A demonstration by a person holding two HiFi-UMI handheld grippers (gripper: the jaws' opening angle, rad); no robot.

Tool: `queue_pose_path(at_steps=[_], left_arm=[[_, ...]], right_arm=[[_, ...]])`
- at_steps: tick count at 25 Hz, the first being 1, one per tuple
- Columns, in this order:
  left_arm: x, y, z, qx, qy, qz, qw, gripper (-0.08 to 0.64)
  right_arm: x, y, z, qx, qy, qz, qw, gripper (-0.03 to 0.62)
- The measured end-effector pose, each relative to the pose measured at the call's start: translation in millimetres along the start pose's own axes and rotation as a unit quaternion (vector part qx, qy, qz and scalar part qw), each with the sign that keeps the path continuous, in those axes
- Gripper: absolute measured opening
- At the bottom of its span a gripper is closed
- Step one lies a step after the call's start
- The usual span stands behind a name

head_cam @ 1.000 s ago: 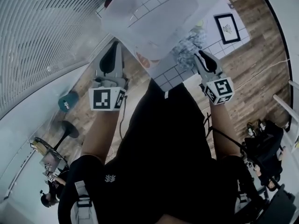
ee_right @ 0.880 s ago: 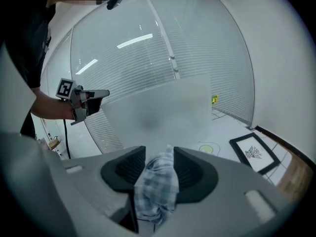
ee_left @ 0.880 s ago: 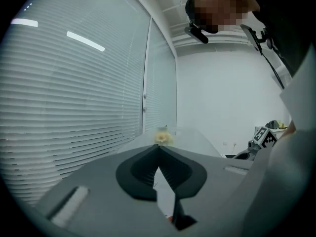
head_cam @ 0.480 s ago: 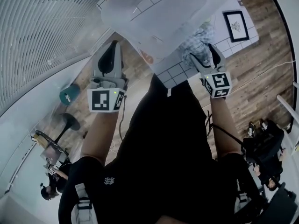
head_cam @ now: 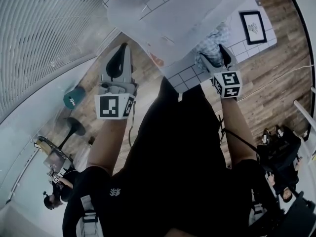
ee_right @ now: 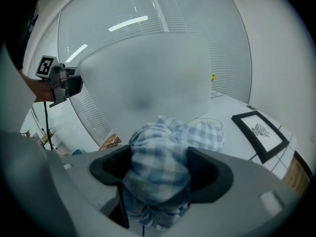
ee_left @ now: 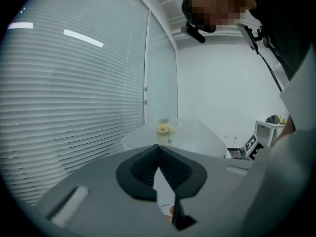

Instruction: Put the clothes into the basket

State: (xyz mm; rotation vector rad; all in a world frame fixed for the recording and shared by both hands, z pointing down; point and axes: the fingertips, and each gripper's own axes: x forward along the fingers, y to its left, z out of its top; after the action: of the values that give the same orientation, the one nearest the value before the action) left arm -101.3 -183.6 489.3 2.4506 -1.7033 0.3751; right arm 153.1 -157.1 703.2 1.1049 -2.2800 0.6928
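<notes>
Pending: we log blue-checked cloth beside translucent white plastic basket.
Right gripper: jaws just opened wide around cloth.
Left gripper: closed, empty.

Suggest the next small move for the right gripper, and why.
Probably close the right gripper on the checked cloth. Its jaws have just opened and now straddle the bunched cloth, which lies on the table beside the basket, not inside it.
</notes>
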Motion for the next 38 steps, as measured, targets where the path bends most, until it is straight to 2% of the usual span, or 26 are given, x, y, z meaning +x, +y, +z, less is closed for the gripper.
queue_pose_path(at_steps=[3, 9, 12, 21, 26, 33, 38], left_arm=[[-0.4, 1.9, -2.6, -0.003, 0.006, -0.001, 1.0, 0.008], [-0.9, 0.6, 2.4, -0.012, 0.007, -0.007, 0.9999, 0.006], [-0.8, -4.6, 9.5, -0.008, 0.006, -0.02, 0.9998, 0.007], [-3.6, -5.2, 28.6, -0.005, -0.006, -0.018, 0.9998, 0.007], [-3.6, -7.8, 46.1, -0.013, -0.028, -0.02, 0.9993, 0.006], [-7.1, -19.7, 72.7, -0.013, -0.056, -0.038, 0.9976, 0.007], [-12.1, -34.2, 78.3, -0.011, -0.06, -0.062, 0.9962, 0.007]], right_arm=[[4.0, -2.4, -3.6, 0.002, 0.009, 0.006, 1.0, 0.339], [4.9, -5.1, -4.3, 0.007, 0.022, 0.023, 0.999, 0.225], [1.7, -4.0, -3.2, 0.008, 0.032, 0.029, 0.999, 0.202], [-24.3, -3.6, 14.4, 0.012, 0.028, 0.023, 0.999, 0.187], [-40.9, -6.8, 35.4, 0.009, 0.01, 0.016, 1.0, 0.186], [-70.8, -3.1, 71.1, 0.001, -0.023, 0.002, 1.0, 0.186], [-97.3, 1.1, 97.4, -0.007, -0.048, -0.006, 0.999, 0.186]])
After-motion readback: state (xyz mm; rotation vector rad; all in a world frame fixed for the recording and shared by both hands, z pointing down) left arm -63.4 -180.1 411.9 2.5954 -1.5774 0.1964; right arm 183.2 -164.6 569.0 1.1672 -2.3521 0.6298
